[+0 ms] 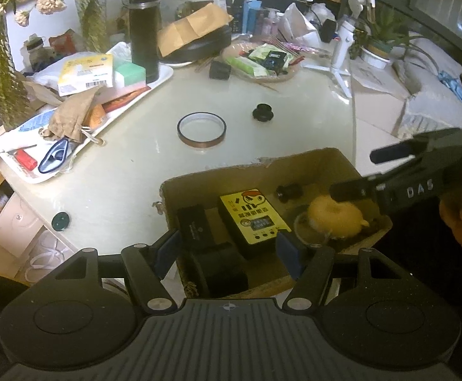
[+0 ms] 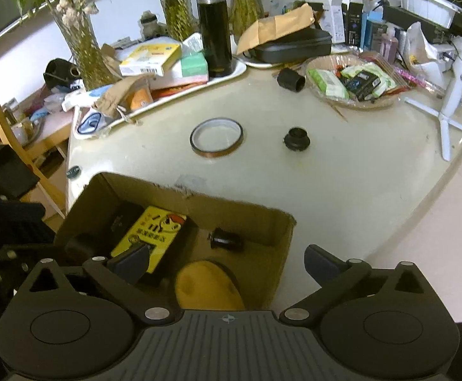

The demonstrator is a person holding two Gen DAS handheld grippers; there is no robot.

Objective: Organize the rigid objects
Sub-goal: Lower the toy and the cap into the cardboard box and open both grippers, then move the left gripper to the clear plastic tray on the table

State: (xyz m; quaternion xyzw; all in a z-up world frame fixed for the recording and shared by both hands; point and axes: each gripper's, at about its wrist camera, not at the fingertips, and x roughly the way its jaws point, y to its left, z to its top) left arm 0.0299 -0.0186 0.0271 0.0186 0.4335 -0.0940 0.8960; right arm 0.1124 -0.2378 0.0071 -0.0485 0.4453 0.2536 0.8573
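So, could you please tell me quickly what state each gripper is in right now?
Left gripper: jaws partly open around the near end of the cardboard box; grip unclear.
Right gripper: wide open, holding nothing, above the yellow sponge.

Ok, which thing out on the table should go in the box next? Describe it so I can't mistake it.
Start at the open cardboard box near the table's front edge. Just beyond its far wall, on the bare tabletop, lies a flat tape roll. Unlike the small black knob-like part to its right, it is a wide, thin amber ring with a hollow centre.
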